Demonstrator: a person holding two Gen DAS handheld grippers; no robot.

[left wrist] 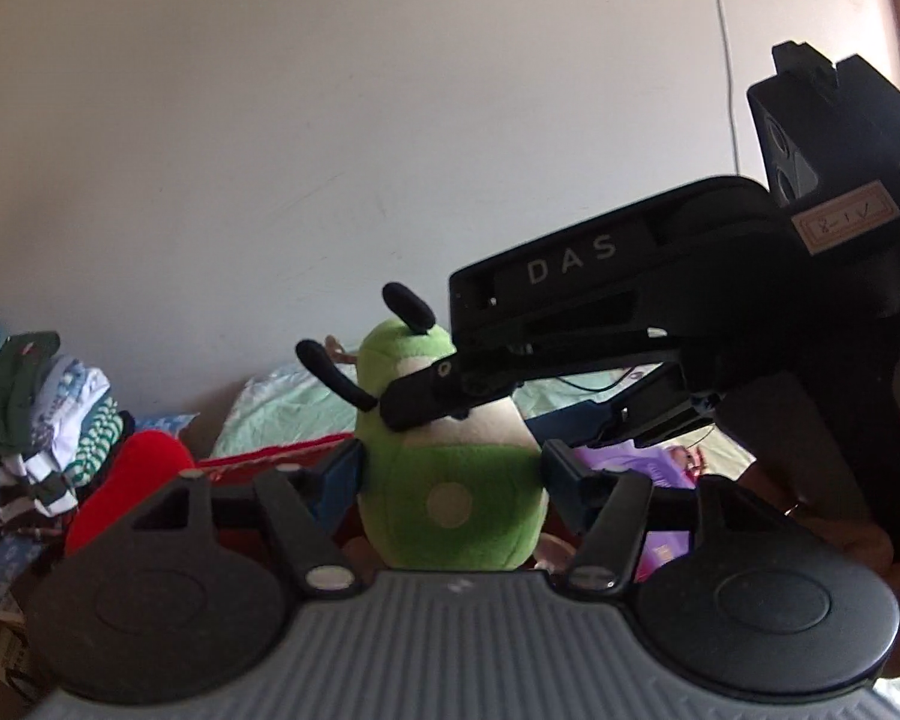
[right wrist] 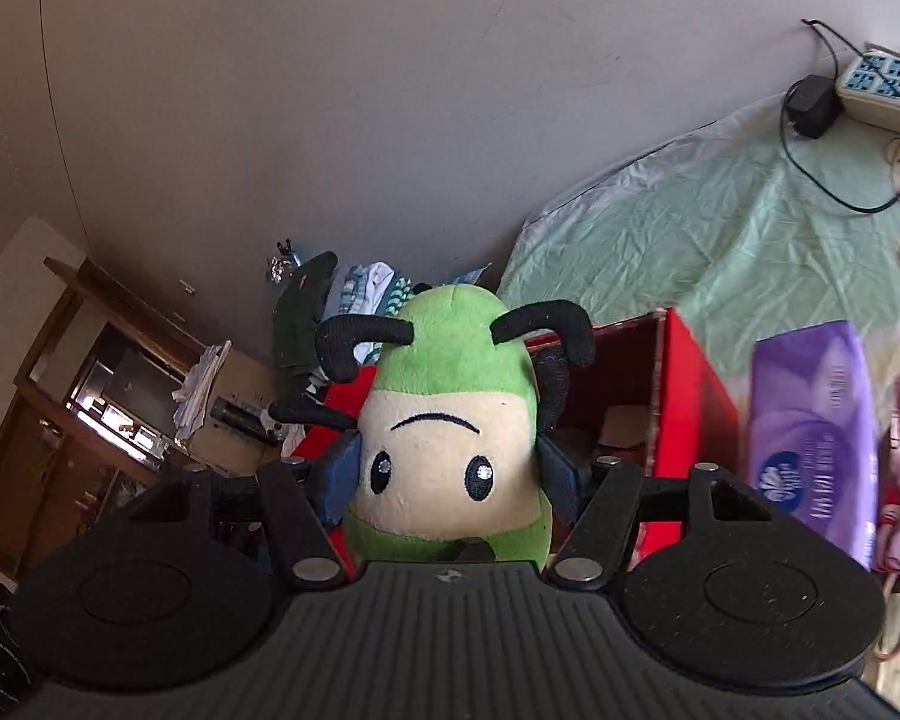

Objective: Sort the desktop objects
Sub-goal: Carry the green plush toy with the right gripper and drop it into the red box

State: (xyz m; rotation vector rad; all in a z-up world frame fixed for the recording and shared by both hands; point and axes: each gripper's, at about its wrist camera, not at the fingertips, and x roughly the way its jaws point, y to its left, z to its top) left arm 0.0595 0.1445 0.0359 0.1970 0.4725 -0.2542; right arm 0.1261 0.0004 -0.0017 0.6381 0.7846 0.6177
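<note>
One green plush toy [left wrist: 450,480], pinched by both grippers at once.

Left gripper [left wrist: 450,474]: blue-padded fingers [left wrist: 336,480] pinch the plush's lower body on both sides; from this view the long axis is upright, head and black antennae up, one pale round spot facing the camera. Right gripper [right wrist: 447,468]: fingers [right wrist: 339,474] clamp the cream face at eye level; here the face looks at the camera, with the two curled antennae toward the top of the frame. Left view shows the right gripper body coming in from the right, one finger across the plush's upper part. Plush is held in the air, above one open red box [right wrist: 684,384]. Beyond: one purple tissue pack [right wrist: 816,438] on the green-sheeted bed [right wrist: 720,222], one clothes pile [left wrist: 42,420], one power strip [right wrist: 882,84].
</note>
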